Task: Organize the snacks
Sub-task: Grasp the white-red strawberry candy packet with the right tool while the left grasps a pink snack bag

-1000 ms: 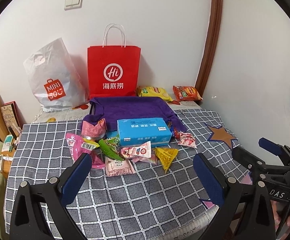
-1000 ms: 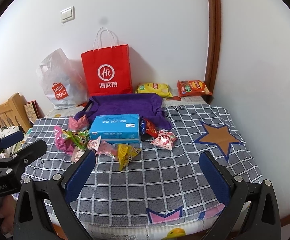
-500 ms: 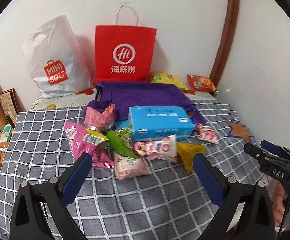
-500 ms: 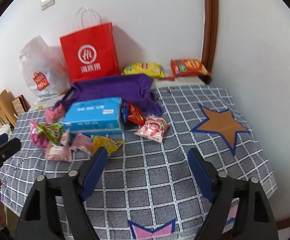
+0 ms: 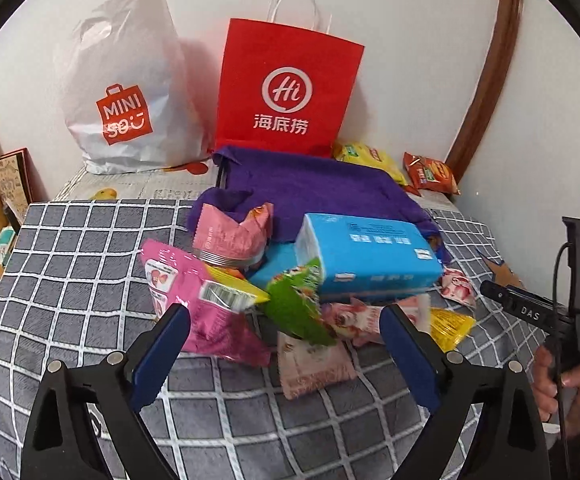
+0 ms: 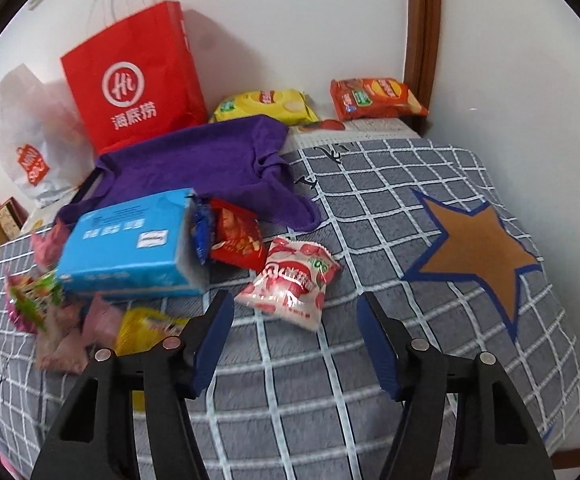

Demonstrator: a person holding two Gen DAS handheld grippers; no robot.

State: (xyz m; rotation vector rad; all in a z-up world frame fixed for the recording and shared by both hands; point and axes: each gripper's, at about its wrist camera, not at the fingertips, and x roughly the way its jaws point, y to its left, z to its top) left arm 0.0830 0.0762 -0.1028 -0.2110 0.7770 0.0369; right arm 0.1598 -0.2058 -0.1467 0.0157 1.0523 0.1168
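A pile of snack packets lies on a grey checked cloth around a blue tissue pack (image 5: 366,256) (image 6: 129,244). In the left wrist view my left gripper (image 5: 283,344) is open, just in front of a pink packet (image 5: 197,304), a green packet (image 5: 296,300) and a pale pink packet (image 5: 312,364). In the right wrist view my right gripper (image 6: 296,334) is open, just in front of a red-and-white strawberry packet (image 6: 290,280). A red packet (image 6: 235,236) lies behind it. Both grippers are empty.
A red paper bag (image 5: 285,88) and a white plastic bag (image 5: 125,88) stand against the back wall. A purple cloth (image 6: 205,164) lies before them. Yellow (image 6: 265,106) and orange (image 6: 374,96) chip bags lie at the back right. The right wall is close.
Both grippers have moved forward and down toward the snack pile. The right gripper has swung left toward the strawberry packet and its jaws stand narrower than before.
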